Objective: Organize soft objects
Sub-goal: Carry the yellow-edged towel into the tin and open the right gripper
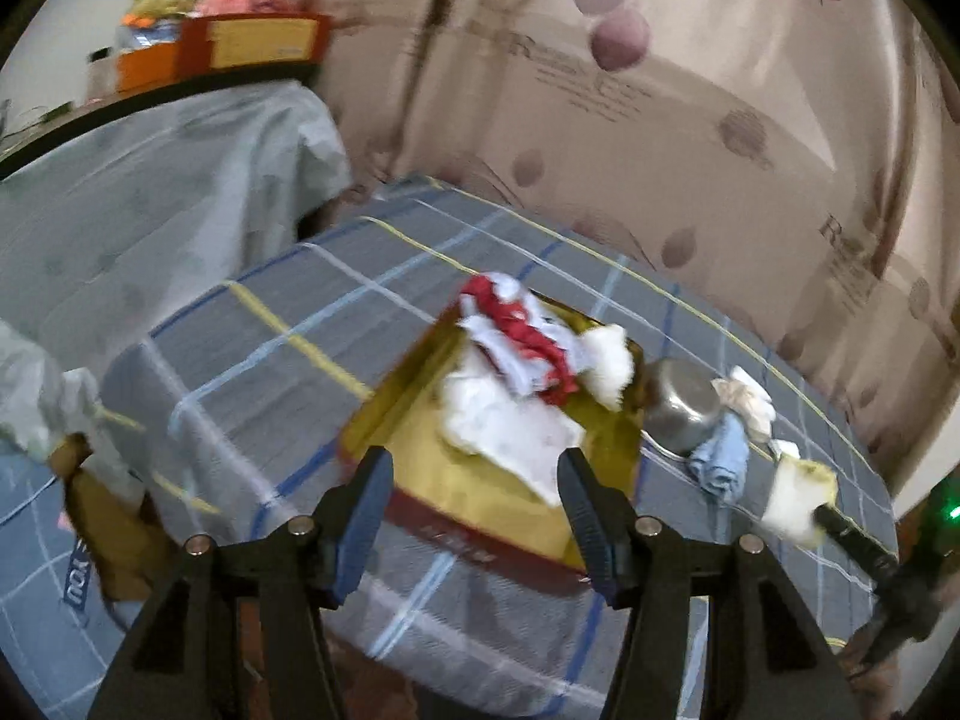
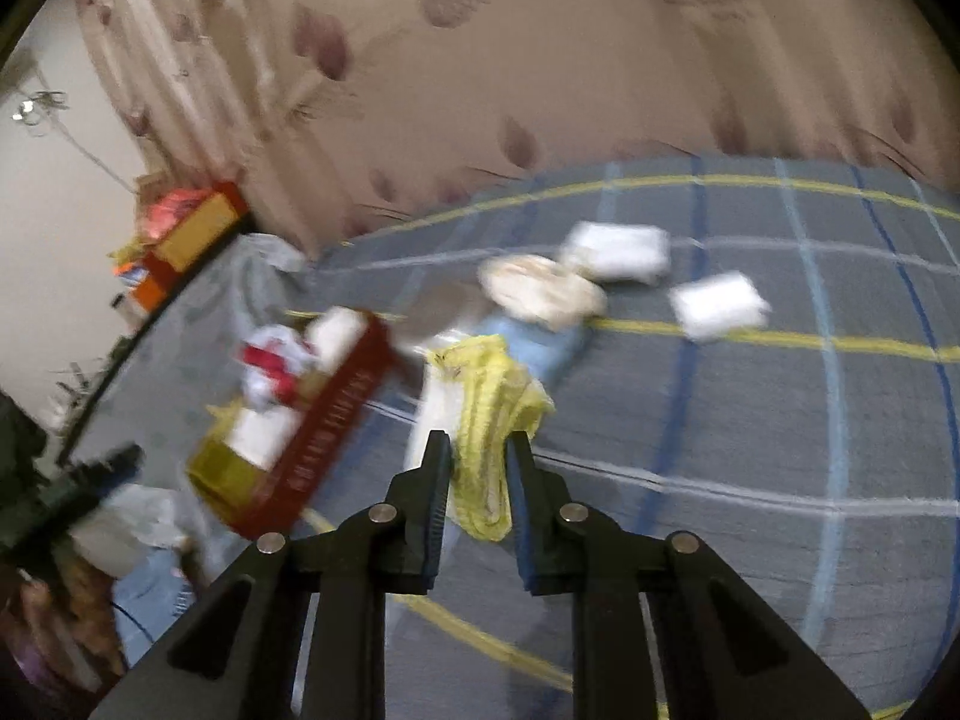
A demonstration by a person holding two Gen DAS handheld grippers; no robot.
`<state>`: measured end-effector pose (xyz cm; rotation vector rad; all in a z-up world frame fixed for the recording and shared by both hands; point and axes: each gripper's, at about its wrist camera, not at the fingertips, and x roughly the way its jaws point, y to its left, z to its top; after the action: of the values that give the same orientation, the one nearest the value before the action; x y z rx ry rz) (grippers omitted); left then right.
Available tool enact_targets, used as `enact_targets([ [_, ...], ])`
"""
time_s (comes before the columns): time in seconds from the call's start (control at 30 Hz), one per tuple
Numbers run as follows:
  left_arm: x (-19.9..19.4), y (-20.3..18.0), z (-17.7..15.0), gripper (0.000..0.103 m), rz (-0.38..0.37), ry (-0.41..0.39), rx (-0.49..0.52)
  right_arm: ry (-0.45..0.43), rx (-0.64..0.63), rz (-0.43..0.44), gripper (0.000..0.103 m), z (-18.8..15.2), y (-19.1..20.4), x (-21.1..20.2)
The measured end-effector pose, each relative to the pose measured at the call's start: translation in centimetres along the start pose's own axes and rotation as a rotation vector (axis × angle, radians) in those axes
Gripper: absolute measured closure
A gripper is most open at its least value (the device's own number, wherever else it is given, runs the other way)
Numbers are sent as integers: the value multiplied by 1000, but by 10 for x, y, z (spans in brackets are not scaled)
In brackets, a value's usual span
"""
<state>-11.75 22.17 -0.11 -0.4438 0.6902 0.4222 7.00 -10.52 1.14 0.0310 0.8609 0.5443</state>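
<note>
While our right tool (image 2: pixel 478 474) grips the yellow cloth (image 2: pixel 489 420) above the bed (image 2: pixel 750 420), loose folds dangling ahead could snag the box (image 2: pixel 336 420) to its left or slip free. Our left tool (image 1: pixel 474 480) hangs open, the box (image 1: pixel 480 480) just ahead.

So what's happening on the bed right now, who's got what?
The right claw is shut on a yellow cloth, lifted over the plaid bedspread. The left claw is open and empty, facing the red box, which already holds white and red cloths. Outside the box there are a blue cloth, a beige cloth and two white folded pieces, plus a metal bowl beside the box.
</note>
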Motion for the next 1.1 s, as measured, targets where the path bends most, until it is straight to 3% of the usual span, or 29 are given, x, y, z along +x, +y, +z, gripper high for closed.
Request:
enact_targets([
  [0.27,-23,13,-14,45,76,-99,67,32,-65,165,91,34,93,33],
  [0.4,-23,13,-16,45,38,-88,79,34,-118,153,91,47,120,45],
  [0.5,-22,14,-17,45,33,-76,81,128,-196,56,71,39,116,45],
  [0.53,-22,15,-18,45,25,-75,75,160,-206,-4,54,28,111,43],
  [0.6,-22,17,-17,45,-13,-69,61,174,-193,2,42,10,107,35],
  [0.67,-21,16,-17,45,-27,-55,55,191,-212,2,18,-13,110,31],
  [0.77,-21,13,-18,45,-39,-51,57,232,-291,-38,17,-39,118,43],
  [0.87,-22,10,-21,45,-35,-47,74,279,-339,-9,16,-49,120,58],
  [0.97,-20,8,-22,45,-44,-33,80,277,-429,-48,0,-52,125,71],
  [1.1,-12,5,-24,45,-53,3,85,366,-445,25,3,-54,116,100],
])
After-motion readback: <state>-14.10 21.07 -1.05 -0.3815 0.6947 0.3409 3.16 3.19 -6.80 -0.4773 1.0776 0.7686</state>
